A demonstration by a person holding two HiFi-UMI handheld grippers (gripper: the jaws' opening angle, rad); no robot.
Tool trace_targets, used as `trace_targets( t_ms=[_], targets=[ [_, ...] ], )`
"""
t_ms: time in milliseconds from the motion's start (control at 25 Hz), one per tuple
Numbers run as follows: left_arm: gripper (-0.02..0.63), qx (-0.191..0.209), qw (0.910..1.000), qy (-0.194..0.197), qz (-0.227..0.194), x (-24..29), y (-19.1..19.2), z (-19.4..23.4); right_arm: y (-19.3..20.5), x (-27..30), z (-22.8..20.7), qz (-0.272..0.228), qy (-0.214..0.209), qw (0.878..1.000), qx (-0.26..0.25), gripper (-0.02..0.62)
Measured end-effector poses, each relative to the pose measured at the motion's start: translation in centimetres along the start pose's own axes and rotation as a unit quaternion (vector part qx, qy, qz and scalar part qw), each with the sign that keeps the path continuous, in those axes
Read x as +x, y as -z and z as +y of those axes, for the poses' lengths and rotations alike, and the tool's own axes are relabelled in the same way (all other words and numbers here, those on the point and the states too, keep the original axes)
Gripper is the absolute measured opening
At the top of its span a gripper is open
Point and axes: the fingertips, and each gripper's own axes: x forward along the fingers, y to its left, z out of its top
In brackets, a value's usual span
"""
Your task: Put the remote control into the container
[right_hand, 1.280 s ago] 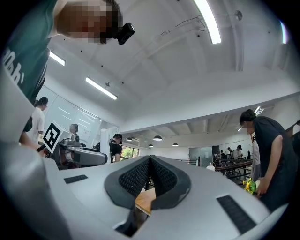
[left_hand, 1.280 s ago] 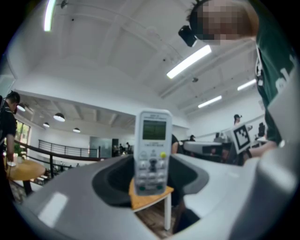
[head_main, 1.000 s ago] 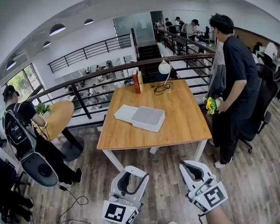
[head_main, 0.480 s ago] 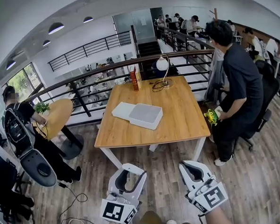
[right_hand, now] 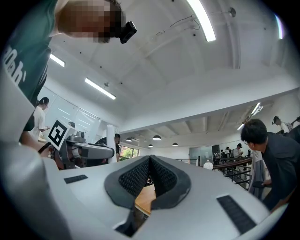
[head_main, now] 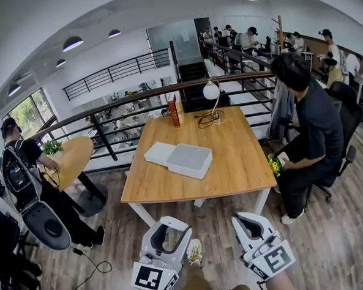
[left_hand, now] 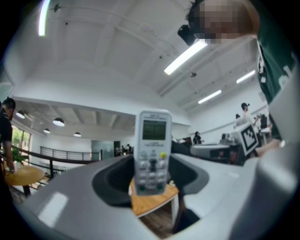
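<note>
A white remote control (left_hand: 152, 152) with a small screen and several buttons stands upright between the jaws of my left gripper (left_hand: 151, 163), which is shut on it. In the head view the left gripper (head_main: 168, 231) hangs low over the floor, short of the wooden table (head_main: 231, 163), and the remote is hidden there. The container (head_main: 189, 160), a shallow grey-white box, lies on the table's left half with a flat white lid (head_main: 159, 153) beside it. My right gripper (head_main: 250, 225) is held next to the left one; its black pads (right_hand: 161, 178) meet at the tips with nothing between them.
A person in black (head_main: 312, 124) sits at the table's right edge holding something yellow-green. A lamp (head_main: 211, 90), cable and red book (head_main: 175, 111) stand at the table's far end. A railing (head_main: 135, 92) runs behind. At the left are a round table (head_main: 72, 155) and a person with a backpack (head_main: 20, 172).
The table has come slightly nearer in the head view. The person in black has gone from standing to sitting. Both grippers keep their places low in the view.
</note>
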Motion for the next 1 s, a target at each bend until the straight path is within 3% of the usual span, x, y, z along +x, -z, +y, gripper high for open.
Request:
trace_targets(
  t_ms=[640,1000],
  targets=[
    [0.236,-0.008,0.9975,0.049,-0.049,14.0,2.8,15.3,4.1,18.0,-7.9,0.012,0.030,0.999,-0.039,0.017],
    [0.236,-0.015,0.9979,0.051,-0.039,18.8,6.1,19.7,6.7,22.2,-9.9,0.034,0.033,0.998,-0.037,0.017]
  ],
)
